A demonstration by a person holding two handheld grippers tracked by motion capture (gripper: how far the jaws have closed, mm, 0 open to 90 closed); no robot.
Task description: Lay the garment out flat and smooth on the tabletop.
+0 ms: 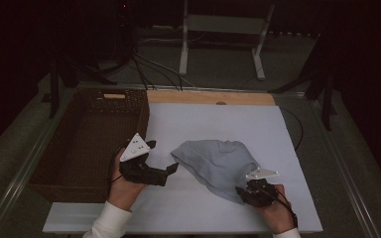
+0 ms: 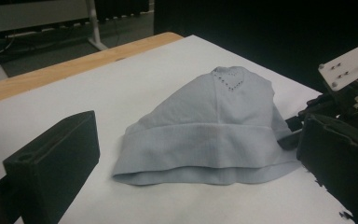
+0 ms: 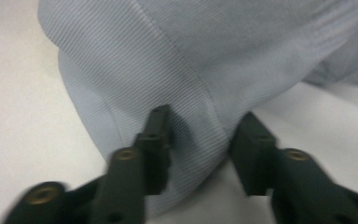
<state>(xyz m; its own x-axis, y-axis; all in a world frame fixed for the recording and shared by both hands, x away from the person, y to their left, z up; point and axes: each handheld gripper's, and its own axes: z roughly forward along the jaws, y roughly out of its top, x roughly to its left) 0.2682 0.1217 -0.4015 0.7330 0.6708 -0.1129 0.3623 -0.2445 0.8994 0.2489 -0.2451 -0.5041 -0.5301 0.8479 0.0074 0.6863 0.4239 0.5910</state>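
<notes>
Nearest to me in the right gripper view, my right gripper (image 3: 200, 140) has its two black jaws set apart with a ribbed fold of the pale blue beanie (image 3: 200, 60) lying between them; the cloth touches the left jaw, but I see a gap at the right one, so I call it open around the hem and not yet pinching. In the high view the same right gripper (image 1: 250, 191) sits at the beanie's (image 1: 216, 163) near corner, and the left gripper (image 1: 166, 173) hovers just beside the cuff edge on the other side, jaws spread wide and holding nothing. The left gripper view looks straight between those wide jaws at the hat's folded brim (image 2: 205, 144). The beanie lies flat on the white table sheet (image 1: 218, 124), between my two tongs. Its long axis runs from one gripper toward the other, brim opening facing the left gripper and the crown, with its small stitched dots (image 2: 228, 79), pointing away beyond the right one. I judge the job barely begun: the grasp is being lined up, the hat is not lifted, and the wicker basket (image 1: 59, 168) outboard of the left gripper is where I guess it belongs.
</notes>
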